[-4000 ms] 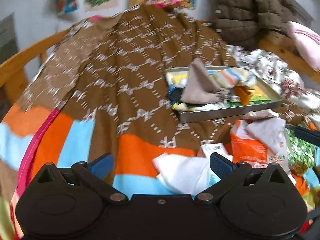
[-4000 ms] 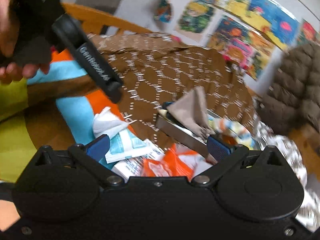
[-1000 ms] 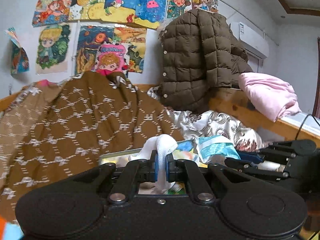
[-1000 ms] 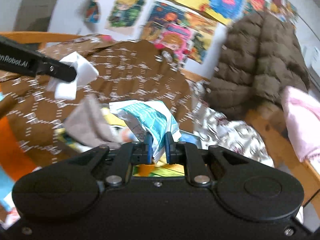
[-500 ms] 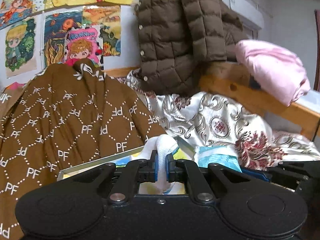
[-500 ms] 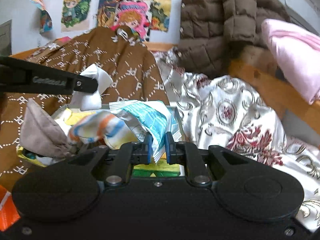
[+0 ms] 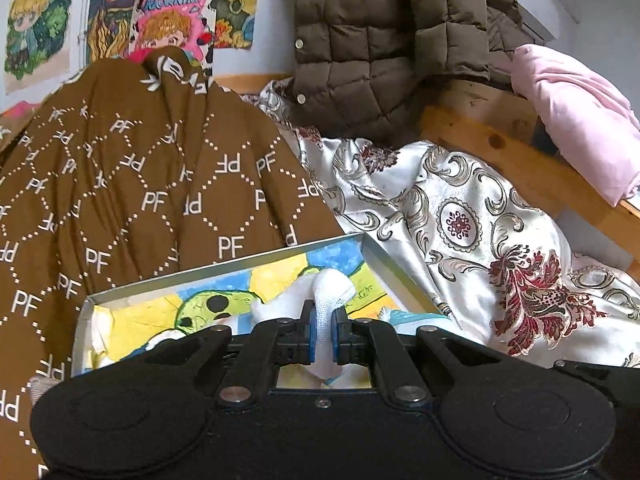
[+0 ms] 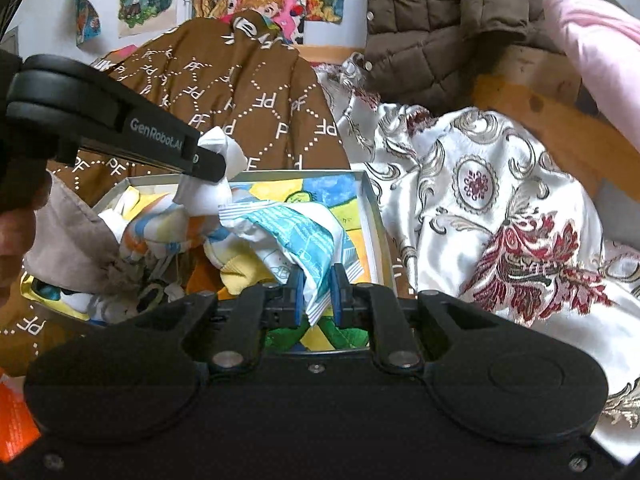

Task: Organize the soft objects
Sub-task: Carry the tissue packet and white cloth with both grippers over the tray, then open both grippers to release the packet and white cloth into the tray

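Note:
My left gripper [image 7: 323, 334] is shut on a white cloth [image 7: 330, 292], held just above a grey tray [image 7: 224, 268] with a colourful painted bottom. In the right wrist view that same gripper [image 8: 212, 168] reaches in from the left with the white cloth [image 8: 214, 188] bunched at its tip. My right gripper [image 8: 316, 292] is shut on a white and teal soft packet [image 8: 296, 236], also over the tray [image 8: 370, 208]. Inside the tray lie a beige cloth [image 8: 68, 236] and a striped cloth [image 8: 160, 228].
A brown patterned blanket [image 7: 120, 184] rises behind the tray. White satin bedding [image 7: 460, 232] with red flowers spreads to the right. A brown puffer jacket [image 7: 392, 40] and a pink cloth [image 7: 576, 112] hang on the wooden rail [image 7: 520, 160]. A hand [image 8: 16, 232] holds the left gripper.
Both grippers have dropped and moved forward over the tray, each still holding its item. The tray now fills more of both views.

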`<state>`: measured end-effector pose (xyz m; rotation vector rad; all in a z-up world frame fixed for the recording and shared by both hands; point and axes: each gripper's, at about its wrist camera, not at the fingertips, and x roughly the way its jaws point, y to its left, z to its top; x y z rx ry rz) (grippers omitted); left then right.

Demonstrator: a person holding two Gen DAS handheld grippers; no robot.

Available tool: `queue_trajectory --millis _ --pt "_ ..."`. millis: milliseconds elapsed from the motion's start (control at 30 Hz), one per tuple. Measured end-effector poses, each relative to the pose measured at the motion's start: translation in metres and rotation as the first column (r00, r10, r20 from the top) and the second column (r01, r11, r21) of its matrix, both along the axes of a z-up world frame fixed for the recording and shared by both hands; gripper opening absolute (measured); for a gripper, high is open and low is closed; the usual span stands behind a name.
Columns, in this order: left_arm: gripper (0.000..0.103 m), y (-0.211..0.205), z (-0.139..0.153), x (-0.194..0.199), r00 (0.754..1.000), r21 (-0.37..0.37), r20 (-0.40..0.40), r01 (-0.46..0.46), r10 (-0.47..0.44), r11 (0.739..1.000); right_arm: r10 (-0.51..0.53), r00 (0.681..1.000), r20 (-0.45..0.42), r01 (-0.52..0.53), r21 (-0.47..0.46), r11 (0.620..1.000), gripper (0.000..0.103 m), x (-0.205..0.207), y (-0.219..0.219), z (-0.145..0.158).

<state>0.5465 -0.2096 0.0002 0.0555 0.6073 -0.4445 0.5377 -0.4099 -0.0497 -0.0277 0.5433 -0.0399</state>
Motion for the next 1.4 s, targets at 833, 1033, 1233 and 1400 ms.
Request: queue_trajectory --millis 833,1033,1233,1400 --pt "0.052 -0.028 -0.018 0.009 0.994 0.019 -0.111 0.018 -0.016 1.0 -0.055 0.995 -0.083 0.07 0.199 0.978 0.014 0.008 -0.047 -0.015" --pt "0.062 -0.029 -0.019 0.006 0.993 0.006 -0.117 0.023 -0.023 1.0 -0.065 0.994 -0.093 0.082 0.192 0.978 0.024 0.008 -0.053 -0.02" --pt "0.071 -0.022 -0.012 0.002 0.993 -0.013 -0.115 0.002 -0.003 1.0 -0.069 0.995 -0.072 0.081 0.19 0.978 0.037 0.002 -0.051 -0.014" --pt "0.075 -0.017 -0.004 -0.005 0.994 -0.012 -0.106 -0.013 0.011 1.0 -0.074 0.997 -0.034 0.079 0.17 0.982 0.048 -0.009 -0.051 0.003"
